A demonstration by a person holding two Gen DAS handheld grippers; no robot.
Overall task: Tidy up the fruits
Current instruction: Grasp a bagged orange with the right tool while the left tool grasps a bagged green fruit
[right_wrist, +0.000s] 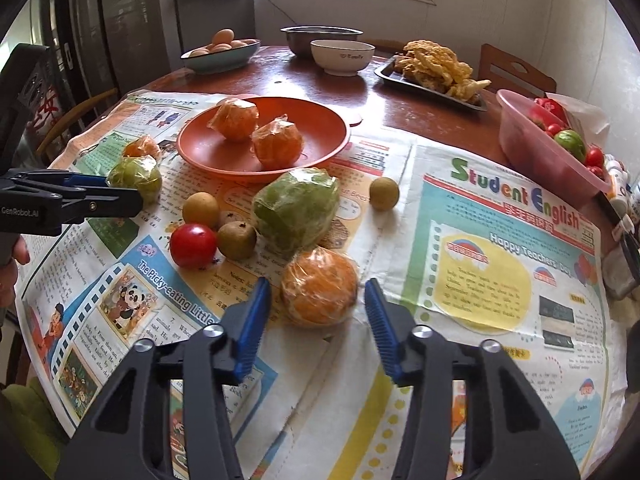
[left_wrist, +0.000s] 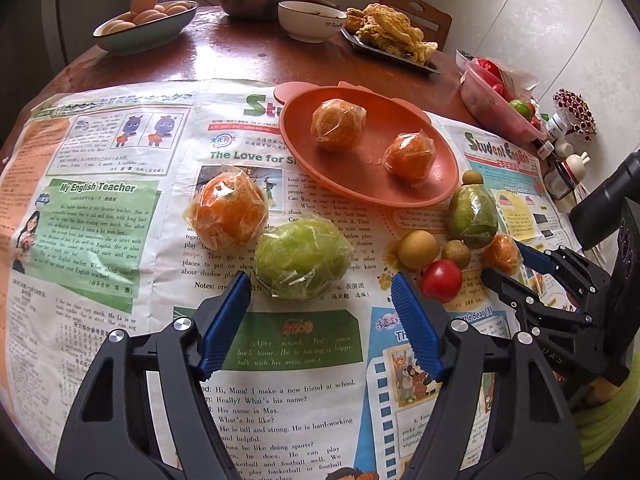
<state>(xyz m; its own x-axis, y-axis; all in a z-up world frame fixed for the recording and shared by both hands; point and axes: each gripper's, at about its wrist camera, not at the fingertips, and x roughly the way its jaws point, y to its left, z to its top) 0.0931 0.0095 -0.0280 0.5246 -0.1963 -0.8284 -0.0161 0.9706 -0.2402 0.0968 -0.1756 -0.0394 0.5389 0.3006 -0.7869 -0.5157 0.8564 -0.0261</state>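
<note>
Left wrist: my left gripper [left_wrist: 322, 292] stands apart around the near side of a wrapped green fruit [left_wrist: 302, 258] on the newspaper [left_wrist: 120, 208], pads not touching it. Two wrapped oranges lie in the red plate [left_wrist: 436, 184].

Right wrist: my right gripper [right_wrist: 318, 300] flanks a wrapped orange [right_wrist: 320, 286]; I see narrow gaps both sides.

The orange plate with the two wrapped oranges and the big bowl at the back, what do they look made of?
Orange plate: probably matte plastic or silicone, with a uniform colour, dull sheen and moulded ear-like tabs. Big bowl: likely stainless steel, with a grey brushed shine and thin rim.
</note>
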